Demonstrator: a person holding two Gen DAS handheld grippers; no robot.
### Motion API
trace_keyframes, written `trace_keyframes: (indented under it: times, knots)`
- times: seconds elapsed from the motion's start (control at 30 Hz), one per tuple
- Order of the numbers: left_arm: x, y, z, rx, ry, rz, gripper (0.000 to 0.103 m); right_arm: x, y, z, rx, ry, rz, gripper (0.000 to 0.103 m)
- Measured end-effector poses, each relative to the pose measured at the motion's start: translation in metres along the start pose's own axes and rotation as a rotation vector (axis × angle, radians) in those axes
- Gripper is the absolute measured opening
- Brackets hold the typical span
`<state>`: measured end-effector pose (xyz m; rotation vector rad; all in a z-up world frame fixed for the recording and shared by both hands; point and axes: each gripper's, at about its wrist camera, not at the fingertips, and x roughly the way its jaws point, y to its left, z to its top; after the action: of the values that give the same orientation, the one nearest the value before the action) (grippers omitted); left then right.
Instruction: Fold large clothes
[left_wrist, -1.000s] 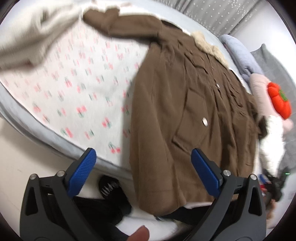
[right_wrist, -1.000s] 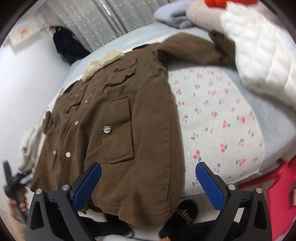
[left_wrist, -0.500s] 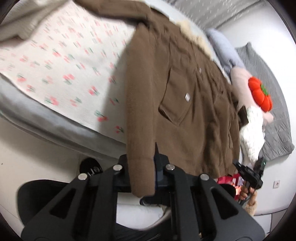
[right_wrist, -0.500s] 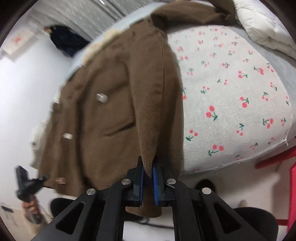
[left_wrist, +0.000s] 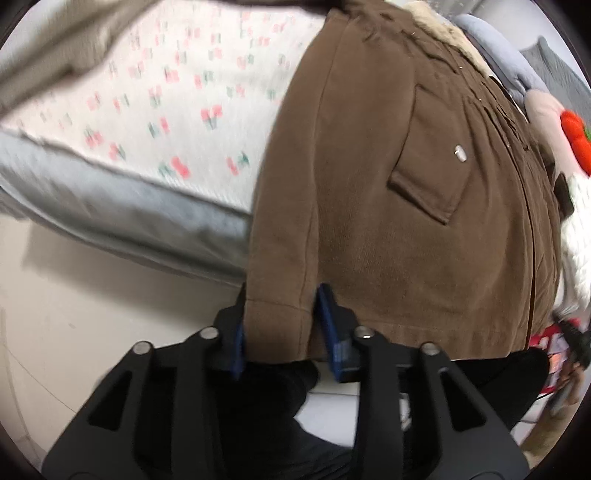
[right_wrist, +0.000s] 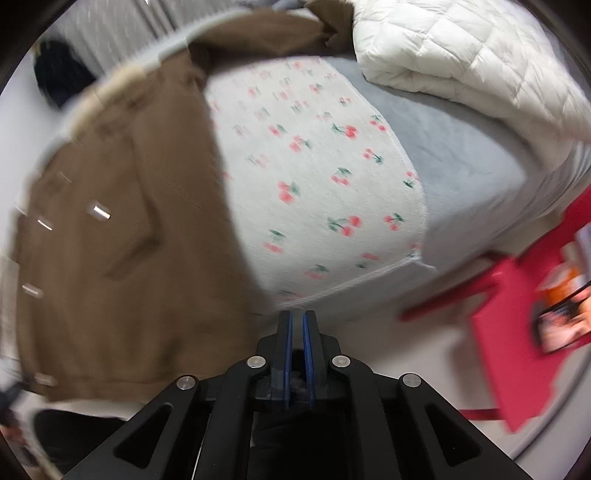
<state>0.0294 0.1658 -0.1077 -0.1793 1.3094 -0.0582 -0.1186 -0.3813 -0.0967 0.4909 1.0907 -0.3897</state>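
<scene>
A large brown coat (left_wrist: 388, 177) with a pale fleece collar lies front up on the bed, its hem hanging over the near edge. My left gripper (left_wrist: 280, 314) has its jaws partly apart around the hem's left corner, which sits between the blue pads. In the right wrist view the coat (right_wrist: 110, 229) fills the left side. My right gripper (right_wrist: 297, 332) is shut with nothing between its pads, off the coat's edge, above the mattress edge.
A cherry-print sheet (right_wrist: 314, 177) covers the grey mattress (left_wrist: 122, 218). A white quilted duvet (right_wrist: 461, 55) lies at the right. A red stool (right_wrist: 517, 314) stands on the floor at the right. An orange plush (left_wrist: 576, 136) and pillows sit beyond the coat.
My left gripper's jaws have spread a little around the hem corner. My right gripper has let go of the coat's edge and swung right, still shut.
</scene>
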Motion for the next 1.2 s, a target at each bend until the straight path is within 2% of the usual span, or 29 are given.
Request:
trace_keyframes:
  times: [0.03, 0.07, 0.1, 0.13, 0.2, 0.33, 0.47, 0.5, 0.67, 0.83, 1.1, 1.13, 1.17, 1.2]
  knots:
    - [-0.007, -0.010, 0.008, 0.013, -0.020, 0.018, 0.053, -0.010, 0.003, 0.003, -0.006, -0.031, 0.017, 0.025]
    - [-0.014, -0.012, 0.013, 0.020, -0.044, 0.033, 0.059, -0.019, 0.011, 0.009, -0.032, -0.064, 0.005, 0.032]
    - [-0.023, -0.016, 0.021, 0.022, -0.085, 0.053, 0.070, -0.027, 0.018, 0.014, -0.055, -0.091, -0.004, 0.047]
    - [-0.030, -0.016, 0.028, 0.018, -0.115, 0.067, 0.080, -0.036, 0.029, 0.022, -0.081, -0.126, -0.006, 0.058]
    - [-0.043, -0.010, 0.049, 0.008, -0.194, 0.087, 0.082, -0.044, 0.047, 0.032, -0.123, -0.163, 0.018, 0.062]
    - [-0.047, 0.006, 0.103, -0.017, -0.247, 0.140, 0.082, -0.040, 0.095, 0.057, -0.210, -0.185, 0.070, 0.072]
    - [-0.056, 0.036, 0.155, -0.034, -0.310, 0.211, 0.083, -0.022, 0.142, 0.071, -0.281, -0.176, 0.103, 0.074]
    - [-0.059, 0.048, 0.158, -0.040, -0.327, 0.223, 0.083, -0.018, 0.153, 0.076, -0.294, -0.172, 0.109, 0.074]
    - [-0.047, 0.066, 0.236, -0.077, -0.421, 0.253, 0.083, 0.005, 0.190, 0.102, -0.313, -0.157, 0.134, 0.076]
    - [-0.004, 0.076, 0.312, -0.110, -0.429, 0.309, 0.083, 0.025, 0.209, 0.121, -0.314, -0.138, 0.141, 0.076]
    - [0.059, 0.090, 0.378, -0.124, -0.390, 0.386, 0.082, 0.041, 0.228, 0.142, -0.334, -0.131, 0.109, 0.076]
    - [0.066, 0.093, 0.383, -0.124, -0.374, 0.381, 0.071, 0.042, 0.229, 0.144, -0.336, -0.130, 0.106, 0.076]
    - [0.072, 0.098, 0.388, -0.130, -0.362, 0.354, 0.056, 0.044, 0.231, 0.145, -0.336, -0.128, 0.104, 0.076]
    - [0.074, 0.101, 0.389, -0.143, -0.353, 0.325, 0.018, 0.047, 0.233, 0.147, -0.336, -0.126, 0.103, 0.076]
